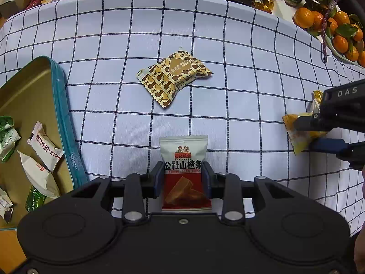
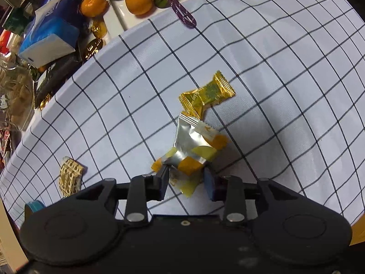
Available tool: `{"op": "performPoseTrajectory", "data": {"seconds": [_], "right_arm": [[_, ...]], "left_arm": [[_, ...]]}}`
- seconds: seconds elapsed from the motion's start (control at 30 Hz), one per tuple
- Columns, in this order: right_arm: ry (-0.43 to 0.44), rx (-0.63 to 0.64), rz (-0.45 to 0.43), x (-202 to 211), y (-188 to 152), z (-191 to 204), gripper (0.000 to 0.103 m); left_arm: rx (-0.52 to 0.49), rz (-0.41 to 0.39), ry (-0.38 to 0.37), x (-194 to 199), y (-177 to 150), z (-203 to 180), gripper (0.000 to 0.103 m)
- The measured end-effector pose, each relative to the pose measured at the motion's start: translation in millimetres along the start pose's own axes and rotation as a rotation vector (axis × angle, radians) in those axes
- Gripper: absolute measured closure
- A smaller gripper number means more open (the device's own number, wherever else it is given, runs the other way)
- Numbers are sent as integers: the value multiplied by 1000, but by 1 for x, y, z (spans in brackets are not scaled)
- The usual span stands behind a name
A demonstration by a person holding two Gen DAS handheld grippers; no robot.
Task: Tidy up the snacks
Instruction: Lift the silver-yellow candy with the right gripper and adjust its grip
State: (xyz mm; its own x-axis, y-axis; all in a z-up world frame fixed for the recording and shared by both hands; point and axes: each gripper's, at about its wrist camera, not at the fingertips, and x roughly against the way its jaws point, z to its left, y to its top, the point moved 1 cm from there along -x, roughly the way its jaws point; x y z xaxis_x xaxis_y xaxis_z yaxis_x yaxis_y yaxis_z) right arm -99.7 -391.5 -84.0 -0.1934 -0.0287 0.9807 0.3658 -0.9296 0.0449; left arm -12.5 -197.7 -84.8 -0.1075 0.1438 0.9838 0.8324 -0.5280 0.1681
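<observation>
my left gripper [image 1: 183, 178] is clamped on the hawthorn strip packet [image 1: 183, 159], its pads pressing both side edges so it hangs flat and label-up over the checked tablecloth [image 1: 239, 45], just right of the open gold tin [image 1: 29, 91] where like snacks already lie. my right gripper [image 2: 186, 179] stands parted around the silver-and-yellow wrapper [image 2: 194, 146] on the cloth; the left pad may touch it, but i judge it not gripped. the gold candy [image 2: 206, 97] and the brown patterned packet [image 1: 174, 77] wait loose.
</observation>
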Motion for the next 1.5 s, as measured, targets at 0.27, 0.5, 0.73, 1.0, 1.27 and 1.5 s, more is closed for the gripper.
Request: {"op": "performPoseTrajectory", "data": {"seconds": [0.27,0.5,0.73,1.0,1.27,1.5], "right_arm": [[33,-130,-5,0,6,-11,59],[80,-352,27,-3,13,-30,56],[58,-468,65,-5,19,-38,63],[-95,-143,37,0,9,-2,73],[-142,154,92,7,-20,15,75],[-163,246,75,19,-32,18,75]], "left_arm": [[-12,0,3,-1,0,-2,60],[-29,-6,6,-1,-1,-3,60],[-34,-9,10,-1,-2,-7,60],[-19,11,-4,1,-1,-4,61],[-46,-40,13,23,-6,-2,61],[-66,-82,36,44,-15,0,61]]}}
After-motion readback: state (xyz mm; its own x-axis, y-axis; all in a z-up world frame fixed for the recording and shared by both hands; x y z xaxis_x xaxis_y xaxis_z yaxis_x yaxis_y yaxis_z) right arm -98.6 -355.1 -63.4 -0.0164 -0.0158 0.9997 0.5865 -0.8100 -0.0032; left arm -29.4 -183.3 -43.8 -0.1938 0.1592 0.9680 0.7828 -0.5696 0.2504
